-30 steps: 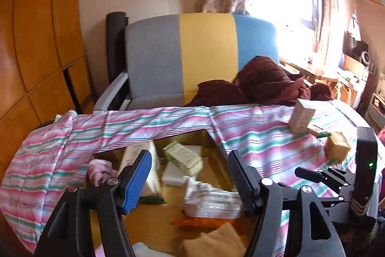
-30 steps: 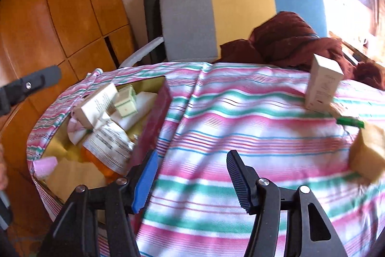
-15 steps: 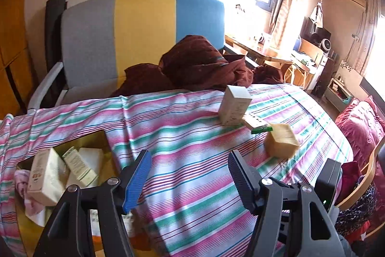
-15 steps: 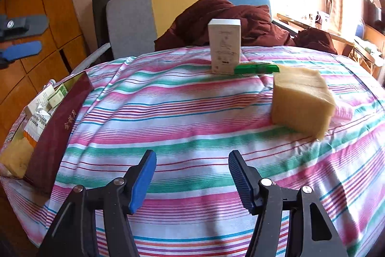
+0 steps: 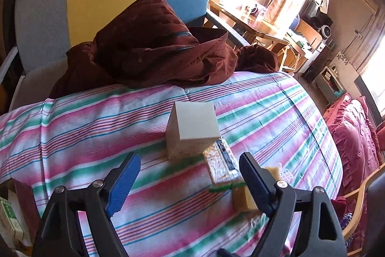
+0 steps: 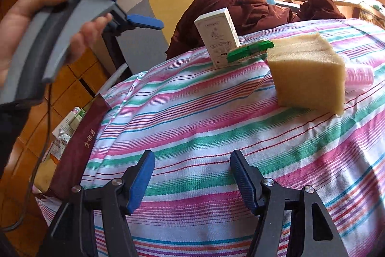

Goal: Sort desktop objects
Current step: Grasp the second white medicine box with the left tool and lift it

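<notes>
Left claw [image 5: 190,181], jaws apart and empty, has swung from the storage box to above the white carton [image 5: 192,129]; next pick apparently chosen.

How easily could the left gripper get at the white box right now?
Probably yes: the left gripper is open and empty, the white box stands upright just ahead, and only bare striped cloth lies between.
</notes>
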`<action>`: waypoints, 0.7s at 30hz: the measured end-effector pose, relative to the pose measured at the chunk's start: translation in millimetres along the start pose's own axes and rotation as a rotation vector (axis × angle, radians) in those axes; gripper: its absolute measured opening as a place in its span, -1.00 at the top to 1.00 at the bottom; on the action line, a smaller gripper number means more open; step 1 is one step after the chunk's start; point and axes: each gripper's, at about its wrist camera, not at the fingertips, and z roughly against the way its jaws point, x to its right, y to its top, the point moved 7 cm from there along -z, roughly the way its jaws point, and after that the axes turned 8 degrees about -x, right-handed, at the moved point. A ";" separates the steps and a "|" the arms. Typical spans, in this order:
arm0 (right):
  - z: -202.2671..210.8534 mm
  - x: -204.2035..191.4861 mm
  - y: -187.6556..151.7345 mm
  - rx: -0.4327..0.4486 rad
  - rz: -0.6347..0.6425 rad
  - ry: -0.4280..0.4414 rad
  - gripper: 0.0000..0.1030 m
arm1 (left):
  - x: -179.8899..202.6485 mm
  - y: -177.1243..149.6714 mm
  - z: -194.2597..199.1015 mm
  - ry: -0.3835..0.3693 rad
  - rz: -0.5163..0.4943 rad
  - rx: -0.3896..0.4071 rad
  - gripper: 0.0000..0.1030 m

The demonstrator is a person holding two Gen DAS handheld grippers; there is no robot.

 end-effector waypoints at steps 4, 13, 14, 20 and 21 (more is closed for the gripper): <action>0.8 2.5 0.5 0.013 -0.030 0.065 -0.35 | 4.2 17.5 -23.2 0.024 0.000 -0.029 -0.99; 1.7 1.6 0.5 0.020 -0.039 0.100 -0.40 | 1.7 27.2 -58.0 0.072 0.020 -0.084 -0.34; 1.8 1.6 0.5 0.020 -0.039 0.100 -0.40 | -0.3 24.1 -57.0 0.061 0.018 -0.079 -0.22; 1.6 2.1 1.4 0.017 -0.038 0.096 -0.40 | -16.7 -6.3 -28.8 0.019 0.001 0.007 -0.06; 1.5 2.3 1.5 0.016 -0.038 0.095 -0.40 | -20.7 -13.2 -21.9 0.020 0.000 0.028 -0.06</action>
